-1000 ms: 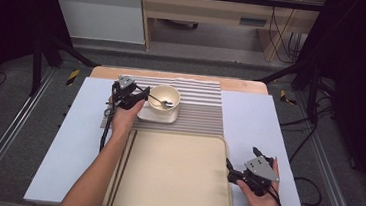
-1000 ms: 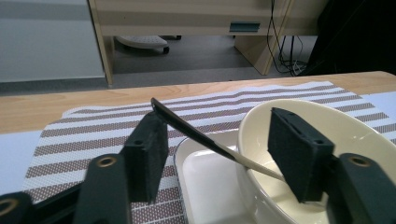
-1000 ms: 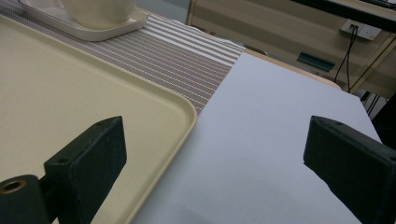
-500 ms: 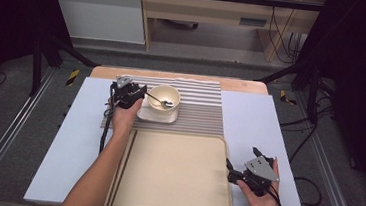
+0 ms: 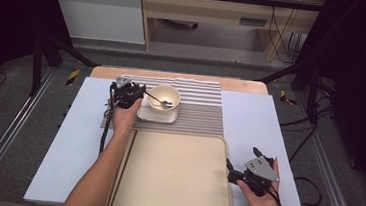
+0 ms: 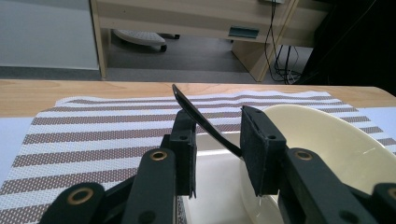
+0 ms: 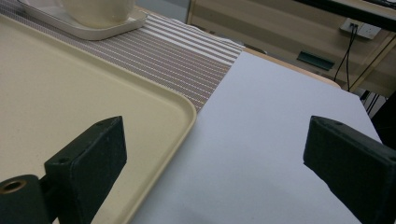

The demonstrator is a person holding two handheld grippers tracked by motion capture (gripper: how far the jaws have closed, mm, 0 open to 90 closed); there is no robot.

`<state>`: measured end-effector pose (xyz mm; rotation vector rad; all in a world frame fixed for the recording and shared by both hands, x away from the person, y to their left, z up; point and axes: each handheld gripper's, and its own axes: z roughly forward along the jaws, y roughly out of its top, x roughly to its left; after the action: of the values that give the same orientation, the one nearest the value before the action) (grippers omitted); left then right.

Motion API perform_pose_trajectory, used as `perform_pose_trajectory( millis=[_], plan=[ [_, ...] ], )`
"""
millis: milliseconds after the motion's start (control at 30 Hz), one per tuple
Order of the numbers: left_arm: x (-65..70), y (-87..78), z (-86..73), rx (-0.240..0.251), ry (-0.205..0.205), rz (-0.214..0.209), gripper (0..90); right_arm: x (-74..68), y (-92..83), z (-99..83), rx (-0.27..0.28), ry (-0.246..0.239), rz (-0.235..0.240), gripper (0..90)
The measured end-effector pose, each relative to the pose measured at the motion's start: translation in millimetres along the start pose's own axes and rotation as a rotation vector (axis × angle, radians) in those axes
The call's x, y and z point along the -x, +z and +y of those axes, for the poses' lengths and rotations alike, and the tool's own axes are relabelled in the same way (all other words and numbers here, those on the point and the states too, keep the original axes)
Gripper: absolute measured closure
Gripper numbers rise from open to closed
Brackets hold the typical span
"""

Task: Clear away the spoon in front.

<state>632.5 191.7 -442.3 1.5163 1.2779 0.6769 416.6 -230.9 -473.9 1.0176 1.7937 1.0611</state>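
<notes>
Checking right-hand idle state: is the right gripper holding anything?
No: in the right gripper view the right gripper has its jaws wide apart, with bare tray rim and table between them.

Right gripper [image 7: 215,158]: jaws stand wide apart at lower left and lower right of the frame, nothing between them. Cream tray [image 7: 70,102] occupies the left, its rounded corner near centre. Striped mat [image 7: 187,51] lies beyond it, carrying a square saucer [image 7: 93,30] and bowl [image 7: 95,9] at upper left. Pale table [image 7: 261,130] surface fills the right.
</notes>
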Motion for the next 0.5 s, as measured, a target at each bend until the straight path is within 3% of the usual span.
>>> perform_pose_trajectory(
  millis=[167,500],
  plan=[
    [1.1,-0.5,-0.2,0.004,0.0,-0.012,70.0,-0.5,0.3,0.0,-0.002,0.001,0.003,6.3],
    [-1.0,-4.5,0.5,0.033,-0.037,-0.032,75.6,-0.6,0.6,-0.2,-0.004,-0.002,0.003,6.3]
  ],
)
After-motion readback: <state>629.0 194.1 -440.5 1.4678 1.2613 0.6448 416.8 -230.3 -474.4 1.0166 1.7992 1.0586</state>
